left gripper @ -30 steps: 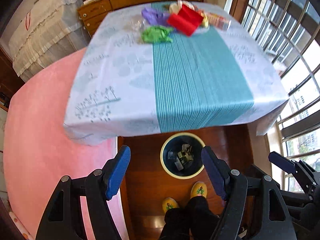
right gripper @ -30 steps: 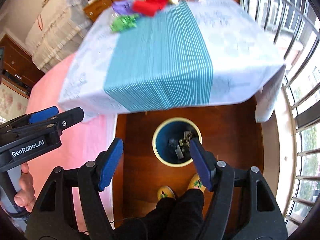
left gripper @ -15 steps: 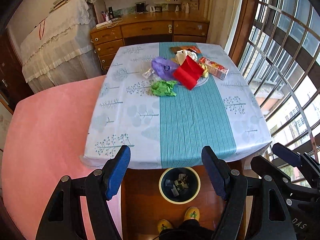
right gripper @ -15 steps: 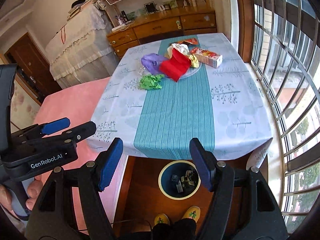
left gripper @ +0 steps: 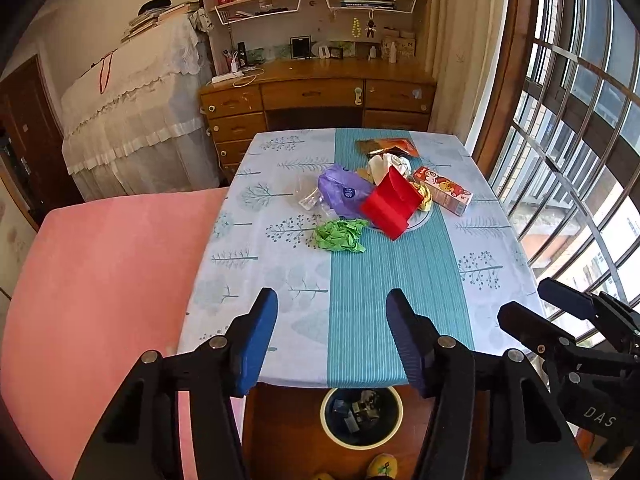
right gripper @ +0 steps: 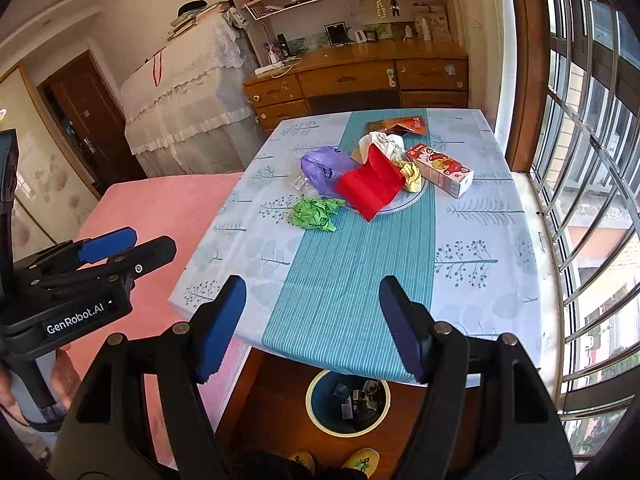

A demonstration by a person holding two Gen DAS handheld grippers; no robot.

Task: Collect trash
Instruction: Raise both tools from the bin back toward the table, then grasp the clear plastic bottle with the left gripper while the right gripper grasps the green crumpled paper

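The trash lies in a heap at the far middle of the cloth-covered table (left gripper: 480, 264), well apart from both tools. Nearest is a crumpled green paper wad (left gripper: 340, 235): probably light, soft and springy, best pinched across its bulk; it has no clear long axis. The red folded paper bag (left gripper: 391, 203) looks stiffer, tilted with its open mouth up and far. The left gripper (left gripper: 331, 336) is closing on nothing; the right gripper (right gripper: 312, 324) stands spread and empty. The round bin (left gripper: 361, 417) sits on the floor at the near table edge.
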